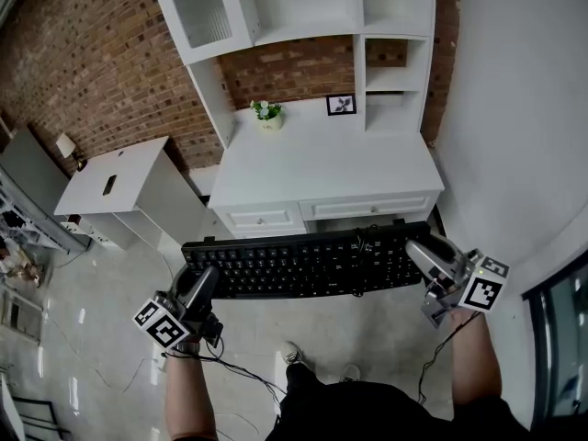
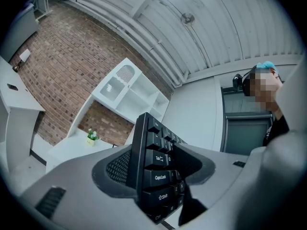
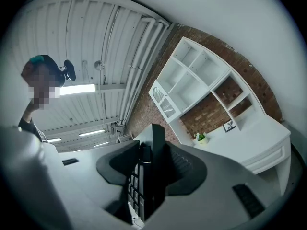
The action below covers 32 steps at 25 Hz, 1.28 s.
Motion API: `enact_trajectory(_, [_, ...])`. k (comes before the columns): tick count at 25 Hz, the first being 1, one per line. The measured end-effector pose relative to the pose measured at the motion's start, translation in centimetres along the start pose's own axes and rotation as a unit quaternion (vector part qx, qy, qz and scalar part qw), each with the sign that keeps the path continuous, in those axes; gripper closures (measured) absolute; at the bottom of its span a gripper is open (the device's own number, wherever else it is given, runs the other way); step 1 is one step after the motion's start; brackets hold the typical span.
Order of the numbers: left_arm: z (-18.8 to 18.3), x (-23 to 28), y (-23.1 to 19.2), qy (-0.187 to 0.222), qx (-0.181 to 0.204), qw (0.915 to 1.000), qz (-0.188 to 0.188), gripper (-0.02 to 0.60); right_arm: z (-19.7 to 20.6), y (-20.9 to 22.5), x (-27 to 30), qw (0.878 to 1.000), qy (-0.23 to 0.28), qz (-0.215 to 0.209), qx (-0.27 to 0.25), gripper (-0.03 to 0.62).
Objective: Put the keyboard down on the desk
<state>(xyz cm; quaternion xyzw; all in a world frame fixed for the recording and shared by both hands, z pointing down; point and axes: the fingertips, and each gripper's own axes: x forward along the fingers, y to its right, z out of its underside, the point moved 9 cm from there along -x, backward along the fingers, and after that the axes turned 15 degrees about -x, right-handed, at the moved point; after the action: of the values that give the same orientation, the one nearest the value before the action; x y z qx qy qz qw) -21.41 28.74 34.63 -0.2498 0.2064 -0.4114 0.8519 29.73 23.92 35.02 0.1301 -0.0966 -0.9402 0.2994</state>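
Currently the keyboard [image 1: 308, 261] is pinched at each end by the left gripper [image 1: 196, 294] and right gripper [image 1: 432, 263], near the desk [image 1: 322, 159], not yet set down.

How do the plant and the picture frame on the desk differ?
The plant is a rounded green sprig in a pale pot; the picture frame is dark, flat and square. The plant stands left of the picture frame. Both sit at the back of the desk.
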Motion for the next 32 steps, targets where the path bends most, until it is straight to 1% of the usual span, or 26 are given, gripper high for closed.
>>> enact_trajectory(8, [0.1,0.1,0.2,0.001,0.003,1.0000,-0.003,0.314,0.2,0.3,-0.1,1.000,0.003,-0.003,0.003,0.419])
enact_trajectory(13, [0.5,2.1,1.9,-0.002,0.002,0.9999,-0.011,0.314,-1.2,2.3,-1.1,1.000,0.002,-0.005,0.011,0.419])
enact_trajectory(15, [0.4,3.0,1.7,-0.002,0.004,0.9999,-0.012,0.314,-1.3,3.2,-0.9,1.000,0.003,-0.004,0.012,0.419])
enact_trajectory(20, [-0.5,5.2,-1.2,-0.004,-0.001,0.9999,-0.015,0.314,-0.9,5.7,2.0,1.000,-0.002,-0.002,0.017,0.419])
enact_trajectory(24, [-0.3,5.9,-1.9,-0.007,-0.004,0.9999,-0.013,0.314,-0.8,6.2,1.9,1.000,-0.006,0.005,0.017,0.419])
enact_trajectory(29, [-3.1,9.5,-6.7,-0.012,-0.019,0.9996,-0.015,0.313,-1.1,9.3,7.3,0.999,-0.016,0.016,0.025,0.419])
enact_trajectory(32, [-3.2,10.1,-8.2,-0.014,-0.024,0.9996,-0.008,0.314,-0.9,9.5,8.0,0.999,-0.016,0.024,0.020,0.419])
